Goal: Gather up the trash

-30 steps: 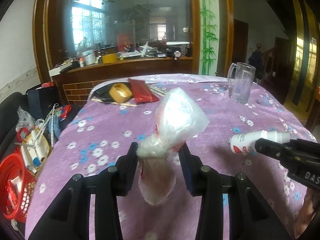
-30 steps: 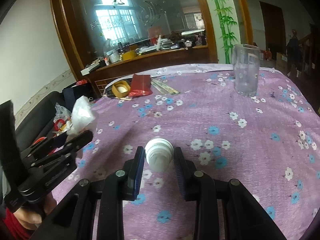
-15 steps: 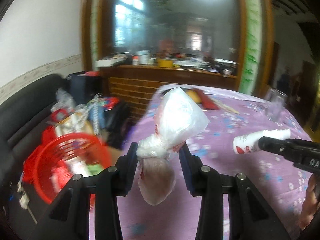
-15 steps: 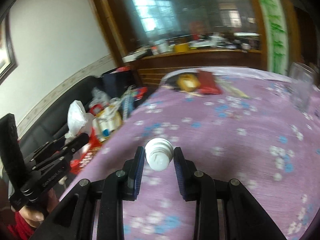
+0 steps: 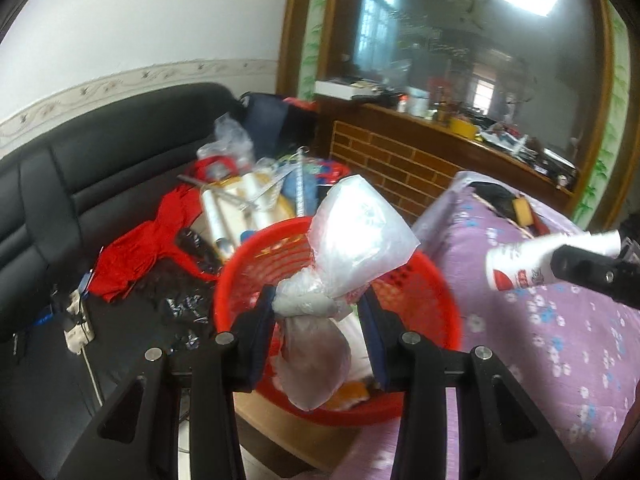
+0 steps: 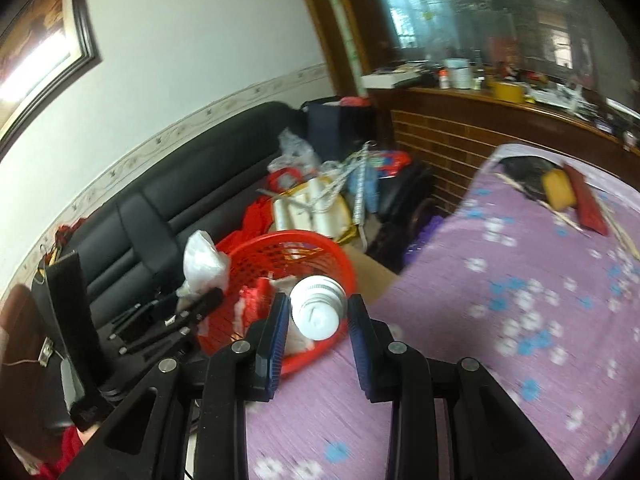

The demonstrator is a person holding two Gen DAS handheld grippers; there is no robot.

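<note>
While the left tongs (image 5: 318, 316) pinch a knotted clear plastic bag (image 5: 352, 248) at its twisted neck, the bag hangs directly over the red basket (image 5: 436, 292), its lower bulge dangling inside the rim and its puffed upper part standing above it. The basket already holds crumpled white and red scraps, and it sits just beside the edge of the worktop (image 5: 560, 344), which is covered with a purple flowered cloth.

The right tongs (image 6: 318, 320) are clamped on a white bottle (image 6: 318, 312), its ribbed cap end facing the camera; the bottle hovers above the near rim of the red basket (image 6: 256, 252), where basket and worktop (image 6: 500, 300) meet. From the left wrist view the same bottle (image 5: 536, 256) shows a red label and lies roughly level, to the right of the basket and above the cloth.

Beyond the basket, a black sofa (image 5: 100, 168) carries a heap of clutter, including a red cloth (image 5: 132, 252) and white rolls. At the far end of the worktop from the basket lie a yellow tape roll (image 6: 558, 188) and a flat red packet (image 6: 588, 204).
</note>
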